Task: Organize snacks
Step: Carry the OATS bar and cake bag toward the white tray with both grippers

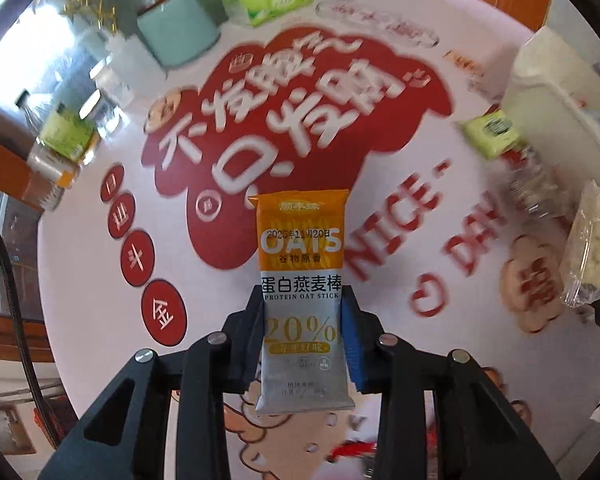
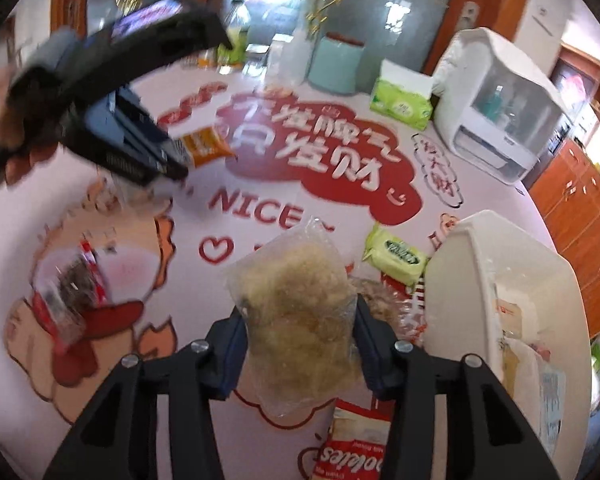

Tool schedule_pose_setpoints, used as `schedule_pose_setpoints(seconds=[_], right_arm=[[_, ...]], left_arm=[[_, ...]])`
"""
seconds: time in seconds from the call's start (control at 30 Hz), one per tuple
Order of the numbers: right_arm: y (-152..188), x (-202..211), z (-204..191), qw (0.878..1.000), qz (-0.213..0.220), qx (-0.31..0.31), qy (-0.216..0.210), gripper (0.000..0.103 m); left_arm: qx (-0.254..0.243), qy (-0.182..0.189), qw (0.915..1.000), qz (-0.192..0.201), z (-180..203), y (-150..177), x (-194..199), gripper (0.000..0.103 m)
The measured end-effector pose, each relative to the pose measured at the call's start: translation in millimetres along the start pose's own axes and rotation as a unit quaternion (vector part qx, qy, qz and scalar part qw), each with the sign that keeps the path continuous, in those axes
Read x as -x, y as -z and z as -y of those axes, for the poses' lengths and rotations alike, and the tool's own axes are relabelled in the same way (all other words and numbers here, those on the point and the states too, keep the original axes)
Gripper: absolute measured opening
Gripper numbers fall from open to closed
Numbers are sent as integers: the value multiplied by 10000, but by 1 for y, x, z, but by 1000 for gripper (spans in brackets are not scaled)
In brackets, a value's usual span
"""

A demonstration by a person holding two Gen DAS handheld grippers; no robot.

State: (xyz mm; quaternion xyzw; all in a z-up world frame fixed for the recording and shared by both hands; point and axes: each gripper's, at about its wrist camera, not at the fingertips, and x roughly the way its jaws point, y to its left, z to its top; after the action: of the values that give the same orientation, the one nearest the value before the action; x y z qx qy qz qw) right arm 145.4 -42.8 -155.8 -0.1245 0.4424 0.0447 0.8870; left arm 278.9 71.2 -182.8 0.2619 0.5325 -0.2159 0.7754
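Note:
In the left wrist view my left gripper (image 1: 303,320) is shut on an orange-and-white protein oat stick packet (image 1: 302,264), held upright above the printed tablecloth (image 1: 204,240). In the right wrist view my right gripper (image 2: 300,340) is shut on a clear bag of pale crumbly snack (image 2: 296,312), lifted off the cloth. That bag (image 1: 592,240) shows at the right edge of the left view. The left gripper (image 2: 180,156) with the oat stick (image 2: 208,146) shows at upper left of the right view. A white storage bin (image 2: 500,280) with packets inside stands to the right of the right gripper.
A small green packet (image 2: 396,254), a red-and-white snack bag (image 2: 352,444) and a clear red-striped bag (image 2: 70,292) lie on the cloth. At the back stand a green tissue pack (image 2: 400,102), a teal canister (image 2: 336,64), a white appliance (image 2: 500,108) and bottles (image 1: 60,136).

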Motion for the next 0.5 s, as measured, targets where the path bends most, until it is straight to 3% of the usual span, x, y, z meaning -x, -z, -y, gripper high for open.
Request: schedule_pose_setpoints(seconds=[0.2,0.5], right_arm=[[-1,56,36,9957,517,-748,-167,48],[21,131,100,9835,1050,-1467,142,48]], left_arm=[[210,56,9985,510,32,-16,54,34],[630,320,9919,1053,100,-48,117,34]])
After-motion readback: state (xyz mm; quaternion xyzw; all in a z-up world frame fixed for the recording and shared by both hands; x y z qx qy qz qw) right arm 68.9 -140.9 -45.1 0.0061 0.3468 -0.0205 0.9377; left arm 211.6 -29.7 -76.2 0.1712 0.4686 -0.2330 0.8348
